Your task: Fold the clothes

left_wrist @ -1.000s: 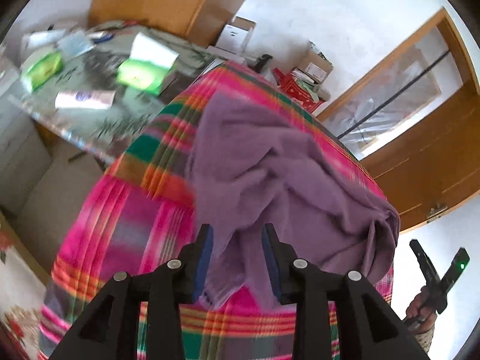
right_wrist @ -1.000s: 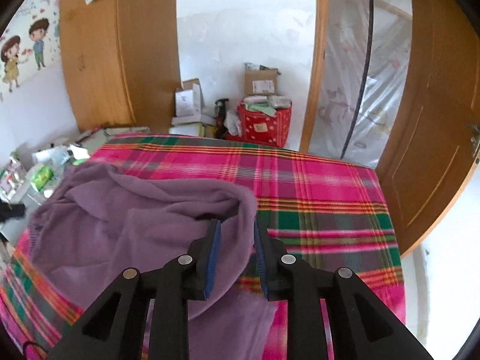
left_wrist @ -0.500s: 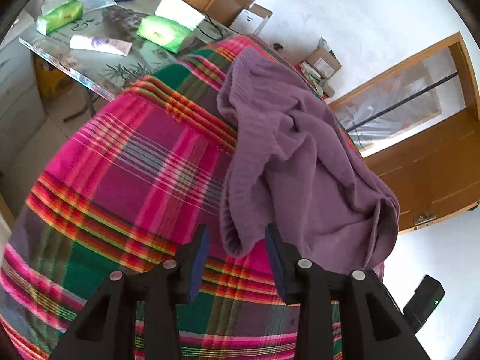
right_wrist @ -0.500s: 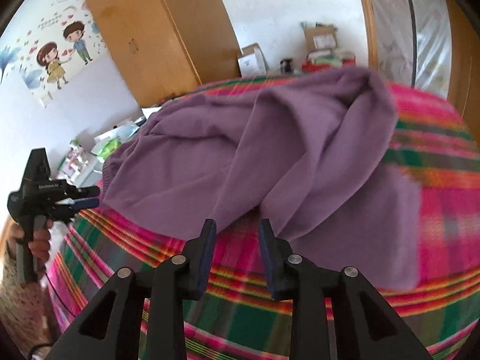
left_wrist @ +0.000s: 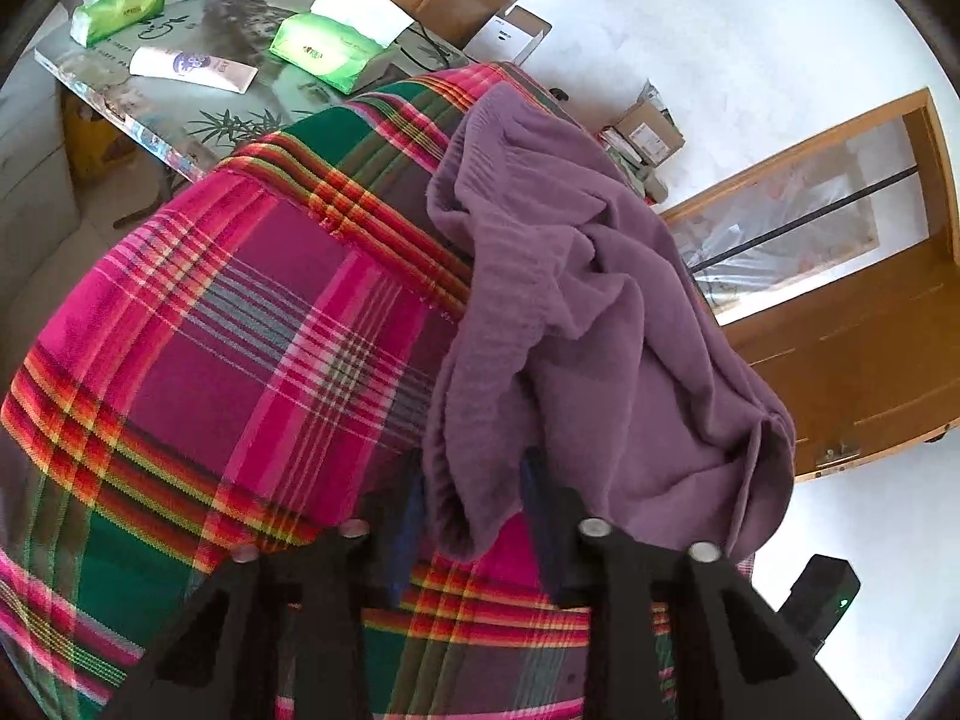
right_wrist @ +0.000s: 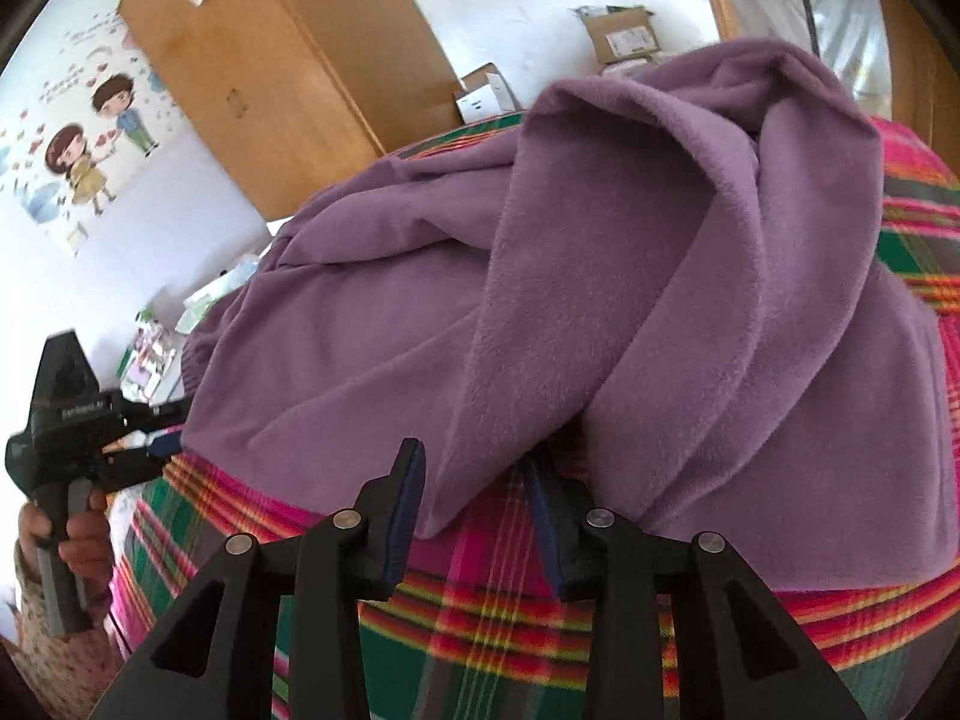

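Purple garment (left_wrist: pixel 600 312), no readable label

The crumpled purple fleece garment (left_wrist: pixel 600 324) hides the left gripper's (left_wrist: pixel 474 498) blurred fingertips and much of the pink plaid tablecloth (left_wrist: pixel 240 330), whose near edge is cut off.

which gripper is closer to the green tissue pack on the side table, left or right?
Left. The left gripper works the purple garment's edge on the side facing the tissue pack; its jaws are closing. The right gripper sits at the garment's opposite end, jaws opening.
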The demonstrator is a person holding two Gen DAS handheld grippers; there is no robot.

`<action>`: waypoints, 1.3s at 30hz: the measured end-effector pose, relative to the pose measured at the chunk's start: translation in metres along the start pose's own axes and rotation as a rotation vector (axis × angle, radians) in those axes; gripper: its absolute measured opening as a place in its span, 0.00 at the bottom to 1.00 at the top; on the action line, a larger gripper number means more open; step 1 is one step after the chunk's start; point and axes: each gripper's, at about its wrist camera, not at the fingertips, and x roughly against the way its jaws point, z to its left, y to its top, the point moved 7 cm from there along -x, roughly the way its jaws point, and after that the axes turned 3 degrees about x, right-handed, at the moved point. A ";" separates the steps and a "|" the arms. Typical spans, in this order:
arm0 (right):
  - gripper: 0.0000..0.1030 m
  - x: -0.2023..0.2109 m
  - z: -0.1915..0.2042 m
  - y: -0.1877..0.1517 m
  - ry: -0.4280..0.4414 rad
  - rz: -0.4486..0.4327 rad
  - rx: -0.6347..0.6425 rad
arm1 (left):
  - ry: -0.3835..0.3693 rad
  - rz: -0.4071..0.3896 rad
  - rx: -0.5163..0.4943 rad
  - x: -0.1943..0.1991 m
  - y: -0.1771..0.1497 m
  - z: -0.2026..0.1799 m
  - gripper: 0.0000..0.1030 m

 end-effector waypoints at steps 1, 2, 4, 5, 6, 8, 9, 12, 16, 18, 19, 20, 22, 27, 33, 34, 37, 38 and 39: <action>0.34 -0.001 -0.001 0.001 0.001 -0.004 -0.010 | 0.004 -0.001 -0.003 -0.001 0.000 0.000 0.22; 0.30 -0.001 -0.002 0.002 0.000 -0.006 -0.020 | 0.002 0.000 -0.003 -0.001 0.000 0.000 0.21; 0.23 -0.004 -0.002 0.003 -0.012 -0.004 -0.025 | 0.001 0.004 0.003 -0.002 0.000 0.001 0.15; 0.14 -0.005 -0.002 0.004 -0.017 -0.001 -0.025 | 0.000 0.003 0.004 -0.002 0.000 0.002 0.15; 0.09 -0.005 -0.003 0.004 -0.023 0.000 -0.024 | -0.001 0.002 0.003 -0.001 0.001 0.002 0.11; 0.06 -0.003 -0.003 0.005 -0.031 -0.010 -0.021 | -0.015 -0.013 0.000 0.004 0.003 0.002 0.10; 0.06 -0.001 -0.003 0.006 -0.034 -0.022 -0.014 | -0.019 -0.024 -0.007 0.008 0.005 0.002 0.10; 0.05 0.009 0.003 0.008 -0.038 -0.052 0.011 | -0.023 -0.059 -0.017 0.020 0.008 0.003 0.09; 0.05 0.029 0.008 0.012 -0.031 -0.090 0.020 | -0.030 -0.085 -0.010 0.036 0.010 0.007 0.09; 0.05 0.039 0.007 0.013 -0.023 -0.103 0.009 | -0.038 -0.095 -0.003 0.044 0.010 0.010 0.09; 0.05 0.043 0.007 0.013 -0.020 -0.110 0.004 | -0.040 -0.101 0.003 0.048 0.010 0.011 0.09; 0.05 0.048 0.007 0.014 -0.019 -0.118 0.001 | -0.041 -0.106 0.006 0.050 0.009 0.012 0.09; 0.05 0.057 0.006 0.014 -0.013 -0.129 -0.007 | -0.038 -0.110 0.006 0.055 0.008 0.015 0.09; 0.05 0.071 0.001 0.011 -0.020 -0.146 -0.021 | -0.035 -0.112 0.016 0.064 0.002 0.024 0.09; 0.05 0.082 0.003 0.006 0.007 -0.161 -0.031 | -0.031 -0.123 0.047 0.081 -0.003 0.044 0.09; 0.05 0.085 0.004 0.006 0.014 -0.164 -0.029 | -0.028 -0.126 0.053 0.084 -0.005 0.048 0.09; 0.05 0.093 0.011 0.001 0.028 -0.167 -0.002 | -0.024 -0.135 0.056 0.096 -0.011 0.056 0.09; 0.05 0.096 0.014 -0.001 0.032 -0.167 0.007 | -0.022 -0.138 0.062 0.099 -0.013 0.059 0.09; 0.05 0.098 0.016 -0.005 0.039 -0.164 0.016 | -0.022 -0.139 0.065 0.102 -0.016 0.063 0.09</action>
